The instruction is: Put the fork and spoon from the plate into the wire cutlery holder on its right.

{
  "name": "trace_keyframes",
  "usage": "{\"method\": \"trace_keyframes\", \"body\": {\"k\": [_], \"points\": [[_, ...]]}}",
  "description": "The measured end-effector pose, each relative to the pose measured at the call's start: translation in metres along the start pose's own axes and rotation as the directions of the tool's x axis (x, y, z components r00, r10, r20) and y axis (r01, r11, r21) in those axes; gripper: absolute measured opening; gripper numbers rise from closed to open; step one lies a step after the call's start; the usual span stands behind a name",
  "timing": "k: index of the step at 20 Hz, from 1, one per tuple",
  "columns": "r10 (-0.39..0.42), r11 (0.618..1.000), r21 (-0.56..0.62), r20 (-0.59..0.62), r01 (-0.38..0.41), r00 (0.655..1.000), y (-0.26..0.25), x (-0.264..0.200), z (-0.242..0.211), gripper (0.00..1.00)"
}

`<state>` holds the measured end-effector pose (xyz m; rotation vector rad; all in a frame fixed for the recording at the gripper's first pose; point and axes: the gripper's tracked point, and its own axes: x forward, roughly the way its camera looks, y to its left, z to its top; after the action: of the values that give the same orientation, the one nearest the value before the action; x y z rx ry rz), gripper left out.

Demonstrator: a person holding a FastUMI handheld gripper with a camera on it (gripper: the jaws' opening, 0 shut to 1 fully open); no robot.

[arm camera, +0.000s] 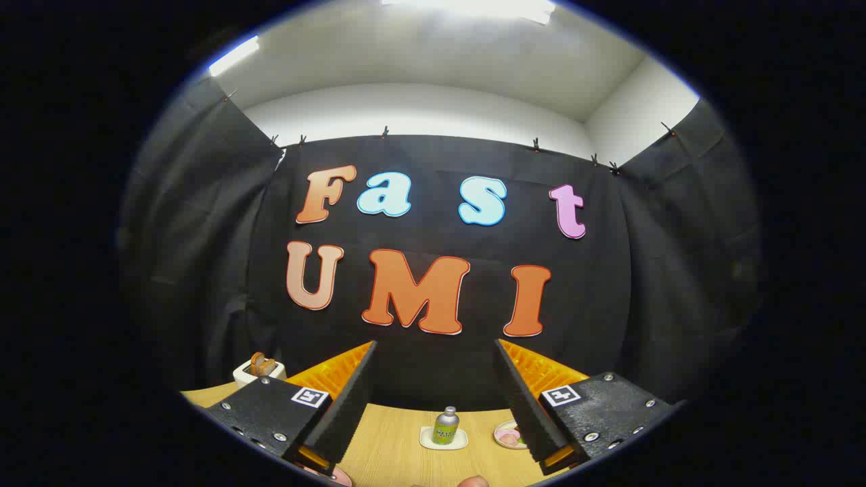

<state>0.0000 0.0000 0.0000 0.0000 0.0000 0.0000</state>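
My gripper (436,365) is held high and level, its two fingers spread wide apart with nothing between them. It faces the black booth wall. Beyond the fingers lies the wooden table (392,446). A pink plate edge (338,475) peeks out under the left finger (348,399). The fork, the spoon and the wire holder are hidden.
A small green bottle (446,426) stands on a white coaster (444,441) between the fingers, farther back on the table. A small dish with pink food (509,435) sits beside the right finger. A white box with an orange item (258,368) is at the table's far left.
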Motion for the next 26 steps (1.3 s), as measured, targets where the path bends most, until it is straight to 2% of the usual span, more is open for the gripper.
{"method": "trace_keyframes", "body": {"k": [11, 16, 22, 26], "points": [[0.033, 0.999, 0.021, 0.044, -0.034, 0.998, 0.021, -0.003, 0.014, 0.98], [0.055, 0.998, -0.008, 0.044, -0.055, 0.998, 0.04, -0.002, 0.011, 0.98], [0.084, 0.996, 0.024, -0.04, -0.083, 0.996, 0.079, -0.015, -0.021, 0.99], [0.136, 0.99, 0.061, -0.153, -0.128, 0.979, 0.111, -0.027, -0.055, 0.99]]}}
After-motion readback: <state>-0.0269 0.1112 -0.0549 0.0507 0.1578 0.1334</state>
